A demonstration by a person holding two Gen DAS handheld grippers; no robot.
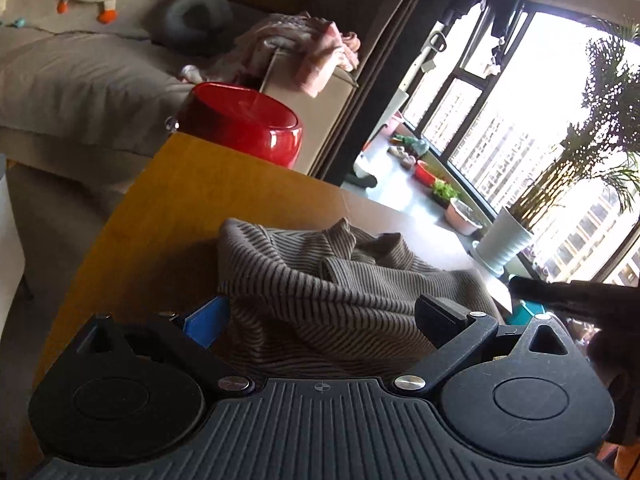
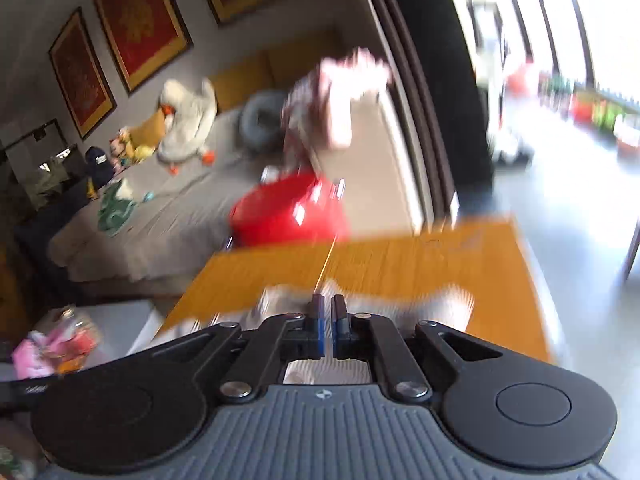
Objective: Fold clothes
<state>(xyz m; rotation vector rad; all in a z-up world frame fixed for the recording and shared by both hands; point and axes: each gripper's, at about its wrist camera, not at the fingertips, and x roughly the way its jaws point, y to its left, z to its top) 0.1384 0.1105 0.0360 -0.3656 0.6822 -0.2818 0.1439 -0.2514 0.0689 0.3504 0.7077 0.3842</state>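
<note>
Straddling the bunched striped garment [image 1: 320, 292] at lower centre on the wooden table [image 1: 160, 208] w/ left gripper [image 1: 324, 320] spread wide, right gripper [image 2: 327, 314] nearly pressed together over blurred cloth, prob mid-gather, needing firm edge pinch before flattening.

Right wrist view smeared throughout: cloth [image 2: 360, 300] a pale streak beyond near-closed pads [image 2: 318, 320], grip not discernible. Red tub [image 2: 288, 212] blurred. Left wrist view: left gripper [image 1: 340, 316] fingers largely buried under striped garment [image 1: 320, 280]; table [image 1: 160, 208] cut off at left.
</note>
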